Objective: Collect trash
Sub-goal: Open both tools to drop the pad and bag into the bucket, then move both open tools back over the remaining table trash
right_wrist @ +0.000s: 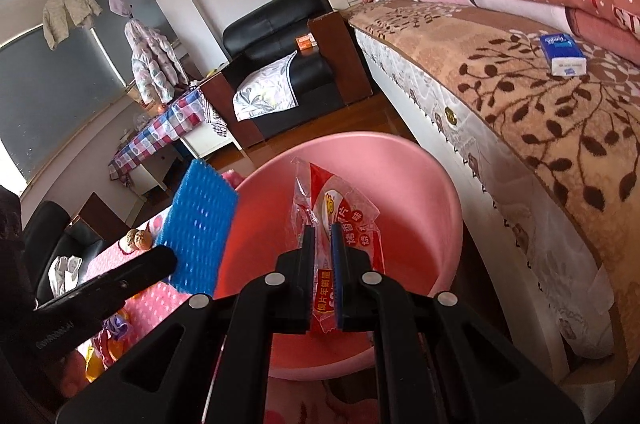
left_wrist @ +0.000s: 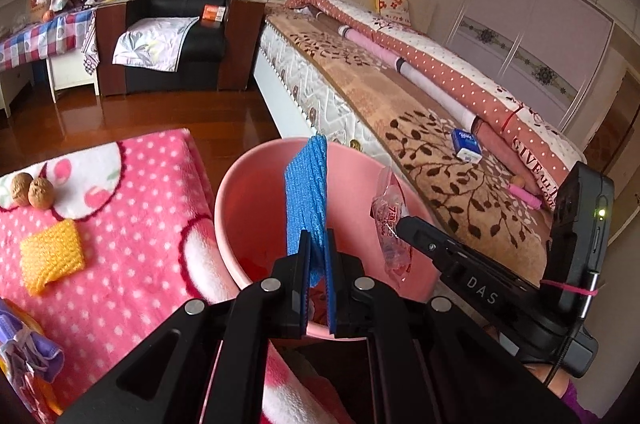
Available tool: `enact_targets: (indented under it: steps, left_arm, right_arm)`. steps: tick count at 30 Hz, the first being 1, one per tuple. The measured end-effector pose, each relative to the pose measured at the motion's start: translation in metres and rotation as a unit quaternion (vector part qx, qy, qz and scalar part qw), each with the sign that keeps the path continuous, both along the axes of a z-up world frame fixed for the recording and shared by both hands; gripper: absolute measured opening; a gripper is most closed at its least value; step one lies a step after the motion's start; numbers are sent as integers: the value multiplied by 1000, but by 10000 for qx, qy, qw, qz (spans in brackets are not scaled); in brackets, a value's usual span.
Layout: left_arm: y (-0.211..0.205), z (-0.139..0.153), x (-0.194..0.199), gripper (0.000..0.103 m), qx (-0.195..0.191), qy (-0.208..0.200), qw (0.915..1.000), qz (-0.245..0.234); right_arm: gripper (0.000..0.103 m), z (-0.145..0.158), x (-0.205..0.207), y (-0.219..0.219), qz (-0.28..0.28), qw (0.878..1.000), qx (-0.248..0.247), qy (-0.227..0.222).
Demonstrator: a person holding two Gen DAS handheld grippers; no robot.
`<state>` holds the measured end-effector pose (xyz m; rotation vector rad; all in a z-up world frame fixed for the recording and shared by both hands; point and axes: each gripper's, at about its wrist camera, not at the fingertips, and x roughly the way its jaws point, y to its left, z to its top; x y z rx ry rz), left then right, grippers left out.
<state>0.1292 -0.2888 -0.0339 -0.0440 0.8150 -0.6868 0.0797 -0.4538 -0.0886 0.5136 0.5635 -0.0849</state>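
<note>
The left tongs (left_wrist: pixel 317 244) are clamped on a blue foam net (left_wrist: pixel 307 192), held upright over the pink bucket (left_wrist: pixel 240 192). The right tongs (right_wrist: pixel 323 236) pinch a clear red-printed wrapper (right_wrist: pixel 340 216) – it hangs above the bucket's open mouth. Just left of the bucket, on the pink dotted surface (left_wrist: pixel 132 224), lie a yellow foam net (left_wrist: pixel 52 256) and two walnuts (left_wrist: pixel 32 190) – beyond the bucket runs the bed (left_wrist: pixel 420 112).

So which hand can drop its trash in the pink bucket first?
Probably the right. The right gripper holds the snack wrapper over the middle of the pink bucket; the left gripper holds the blue foam net nearer the rim.
</note>
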Motion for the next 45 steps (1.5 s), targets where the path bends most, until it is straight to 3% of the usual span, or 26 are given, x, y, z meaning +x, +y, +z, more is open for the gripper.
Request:
enact_targets:
  steps: [7, 11, 13, 14, 16, 18, 31, 45]
  left_arm:
    - [-3, -7, 2, 7, 8, 110, 9999, 32]
    - [0, -7, 0, 25, 7, 110, 9999, 80]
    - [1, -6, -1, 29, 6, 107, 9999, 105]
    - [2, -6, -1, 31, 6, 105, 9999, 121]
    - [4, -6, -2, 34, 10, 103, 9998, 147]
    - [5, -5, -3, 36, 13, 103, 9998, 170]
    - [24, 10, -15, 43, -55, 27, 9993, 361]
    - [73, 33, -47, 52, -6, -322, 9972, 674]
  right_arm:
    - [8, -3, 2, 1, -21, 9999, -27, 140]
    - [9, -6, 3, 0, -23, 9997, 42, 247]
    - [10, -7, 3, 0, -25, 9996, 53, 275]
    - [13, -7, 3, 0, -39, 9996, 41, 293]
    - [31, -7, 2, 0, -61, 9996, 40, 283]
    - [37, -6, -1, 0, -94, 9997, 40, 233]
    - [38, 8, -16, 10, -46, 10000, -30, 49]
    - [38, 28, -40, 45, 306, 9991, -112, -288]
